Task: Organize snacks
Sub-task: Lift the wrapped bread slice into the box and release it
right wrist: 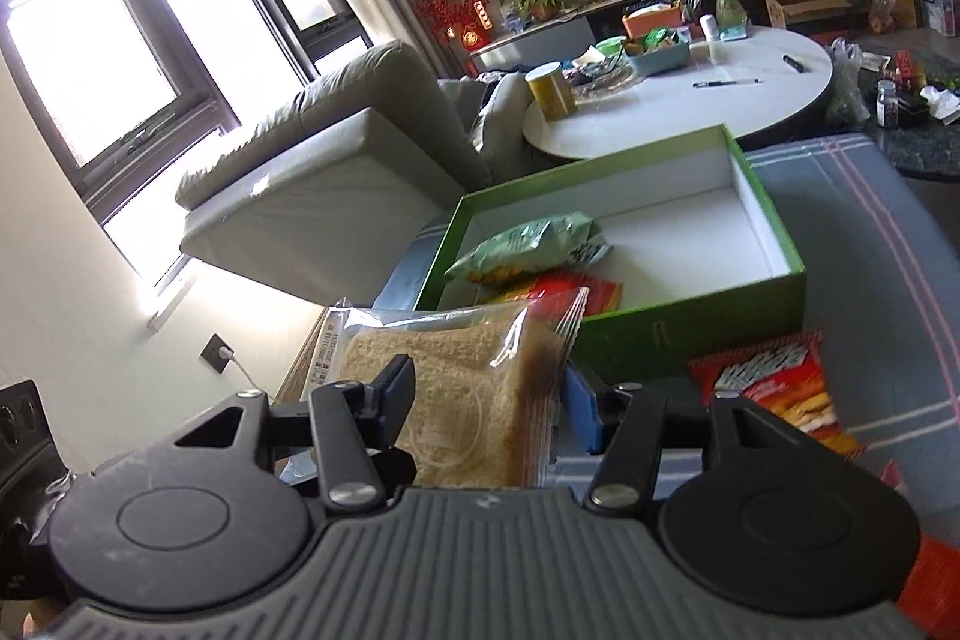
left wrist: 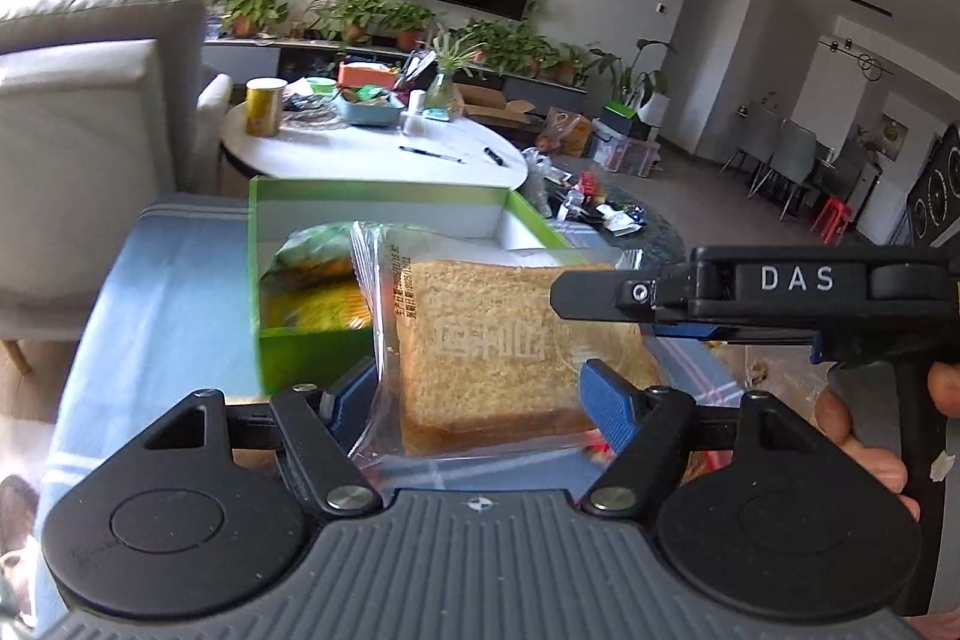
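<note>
A clear-wrapped bread slice (left wrist: 504, 358) sits between the blue pads of my left gripper (left wrist: 474, 394), which is shut on it. My right gripper (right wrist: 489, 400) also holds the same bread packet (right wrist: 480, 388) from the side; its black body shows in the left wrist view (left wrist: 750, 298). Just beyond stands an open green box (right wrist: 690, 322) with a white inside, holding a green snack bag (right wrist: 528, 244) and a red-yellow packet (right wrist: 570, 289). The box also shows in the left wrist view (left wrist: 300, 358). A red snack bag (right wrist: 774, 400) lies on the blue cloth to the right.
The box rests on a blue striped cloth (right wrist: 870, 232). Behind it is a round white table (left wrist: 372, 154) with a gold can (left wrist: 264, 106), pens and a blue tray. A grey sofa (right wrist: 312, 172) stands to the left. Clutter lies on the floor at right.
</note>
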Available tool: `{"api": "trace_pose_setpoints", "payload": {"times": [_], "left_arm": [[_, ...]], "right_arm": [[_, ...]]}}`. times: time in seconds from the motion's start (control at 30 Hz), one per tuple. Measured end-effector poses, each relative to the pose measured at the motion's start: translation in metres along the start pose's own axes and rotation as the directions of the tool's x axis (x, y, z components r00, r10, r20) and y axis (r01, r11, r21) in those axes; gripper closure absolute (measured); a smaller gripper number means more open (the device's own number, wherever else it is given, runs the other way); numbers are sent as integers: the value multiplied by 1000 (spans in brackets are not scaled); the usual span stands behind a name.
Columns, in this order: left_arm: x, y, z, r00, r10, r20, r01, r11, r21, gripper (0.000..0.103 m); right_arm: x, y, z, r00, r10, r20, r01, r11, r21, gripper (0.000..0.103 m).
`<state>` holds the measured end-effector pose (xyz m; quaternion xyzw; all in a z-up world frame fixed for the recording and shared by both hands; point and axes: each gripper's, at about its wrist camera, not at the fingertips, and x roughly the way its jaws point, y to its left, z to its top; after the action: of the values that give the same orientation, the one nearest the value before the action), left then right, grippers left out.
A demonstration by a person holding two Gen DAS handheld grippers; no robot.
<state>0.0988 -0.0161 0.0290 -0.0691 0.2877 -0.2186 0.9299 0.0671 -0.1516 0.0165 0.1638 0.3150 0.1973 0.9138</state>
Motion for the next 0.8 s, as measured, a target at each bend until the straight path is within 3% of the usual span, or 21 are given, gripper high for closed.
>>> {"api": "trace_pose_setpoints", "payload": {"times": [0.37,0.8], "left_arm": [[90,-15,49,999,5,-42,-4,1000,31,34],[166,0,48,987,3,-159,-3,1000,-1,34]], "right_arm": [[34,-52,58,996,-62,60,62,998,11,45],[83,-101,69,996,-91,1,90,994,62,44]]}}
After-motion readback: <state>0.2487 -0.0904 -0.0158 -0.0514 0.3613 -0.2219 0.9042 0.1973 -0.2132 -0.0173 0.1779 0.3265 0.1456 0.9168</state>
